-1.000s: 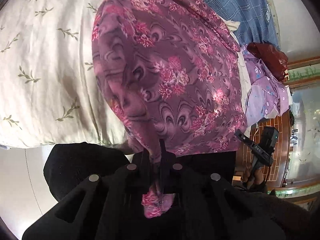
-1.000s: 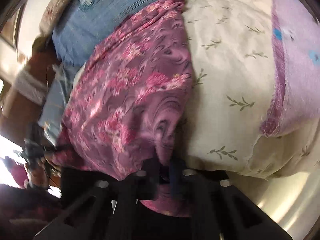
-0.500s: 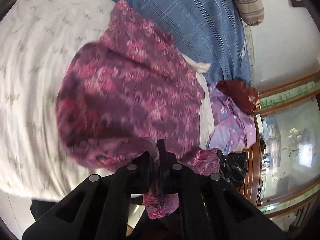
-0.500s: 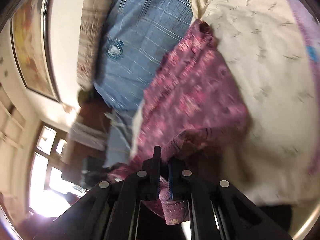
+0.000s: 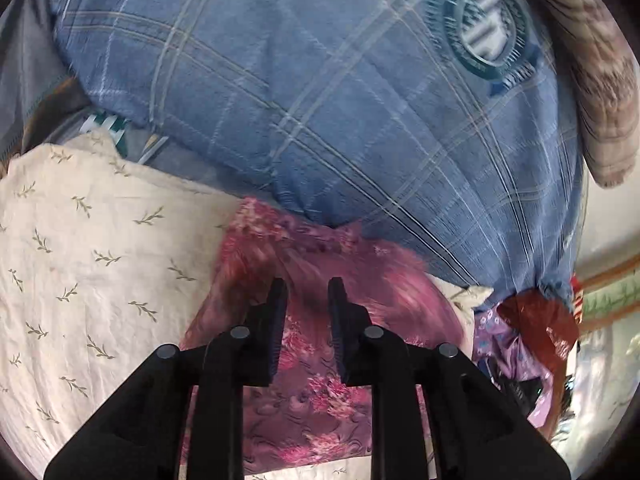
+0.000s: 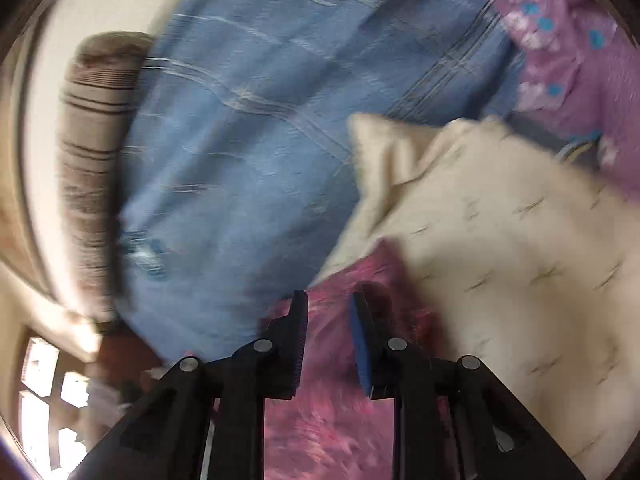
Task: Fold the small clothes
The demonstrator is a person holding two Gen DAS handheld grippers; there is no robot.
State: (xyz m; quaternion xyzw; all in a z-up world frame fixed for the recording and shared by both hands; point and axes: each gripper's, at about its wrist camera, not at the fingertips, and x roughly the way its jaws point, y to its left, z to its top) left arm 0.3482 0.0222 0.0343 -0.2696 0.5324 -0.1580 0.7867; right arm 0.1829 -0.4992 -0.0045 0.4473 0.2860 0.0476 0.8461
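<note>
1. the left gripper has its two fingers spread apart with nothing between them; the cloth shows through the gap.
2. the purple floral garment lies under and just past the left fingers, spread on the cream leaf-print sheet, its far edge touching the blue plaid cover.
3. the right gripper is likewise parted, holding nothing, with the same purple floral garment seen below and between its fingers (this view is heavily blurred, so the print is hard to read).
4. in the right wrist view the cream leaf-print sheet lies to the right of the garment and the blue plaid cover beyond it, a corner of the cream cloth turned up against the blue.
5. a brown striped roll lies at the far edge of the blue cover in the left view; it shows at the left in the right view.
6. a lilac flowered cloth and a dark red cloth sit bunched to the right of the garment in the left view; the lilac one fills the upper right corner of the right view.
</note>
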